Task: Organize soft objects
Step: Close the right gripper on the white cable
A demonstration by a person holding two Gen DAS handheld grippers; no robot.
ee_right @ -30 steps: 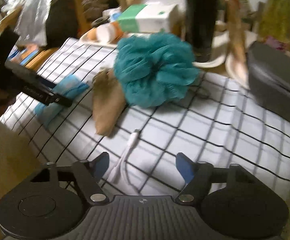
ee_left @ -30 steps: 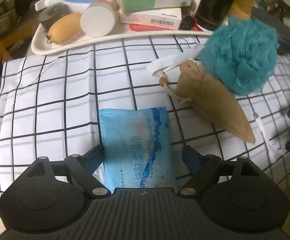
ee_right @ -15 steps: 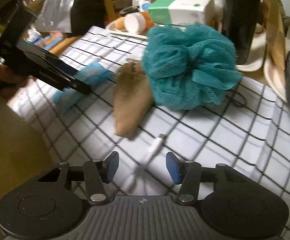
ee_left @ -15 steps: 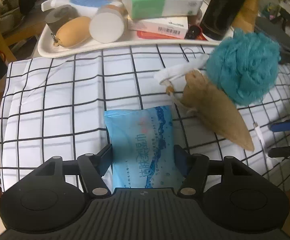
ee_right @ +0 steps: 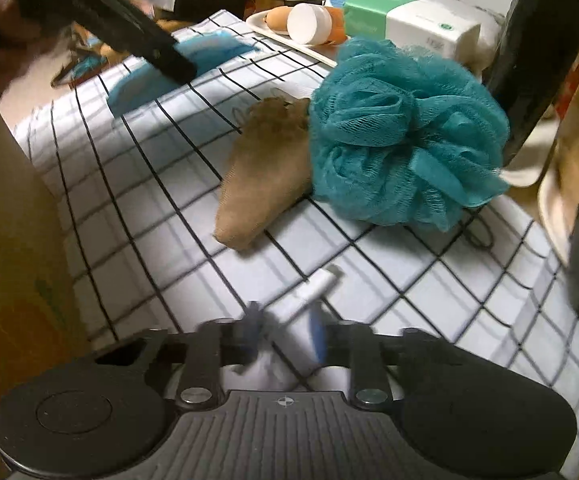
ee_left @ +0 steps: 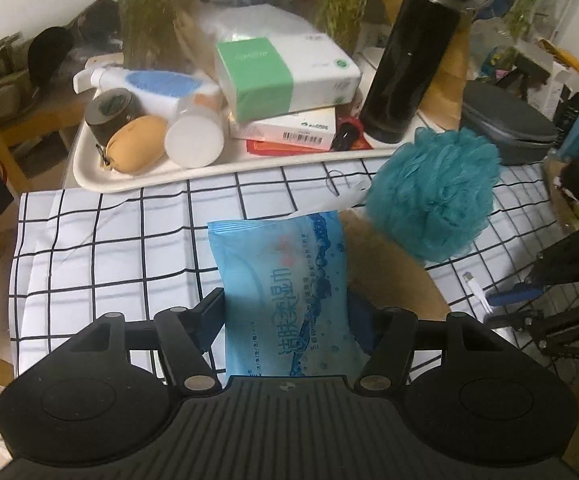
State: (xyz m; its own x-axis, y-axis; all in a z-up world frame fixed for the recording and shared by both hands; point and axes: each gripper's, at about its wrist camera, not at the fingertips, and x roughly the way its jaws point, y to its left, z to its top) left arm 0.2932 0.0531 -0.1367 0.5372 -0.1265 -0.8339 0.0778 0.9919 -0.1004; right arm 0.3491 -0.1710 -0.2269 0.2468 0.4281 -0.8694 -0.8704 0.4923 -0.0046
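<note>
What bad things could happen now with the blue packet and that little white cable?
1. The left hand-held gripper pinches only the near end of the blue wet-wipes pack, so the floppy far end could sag or slip out.
2. The right hand-held gripper is closing on a thin white cable; it might slide free.
3. The cable could drag toward the brown pouch and teal bath pouf.

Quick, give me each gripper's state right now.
Left gripper: shut on the blue wet-wipe pack, lifted off the checked cloth.
Right gripper: jaws closing around the white cable; blur hides whether the pads press it.
</note>
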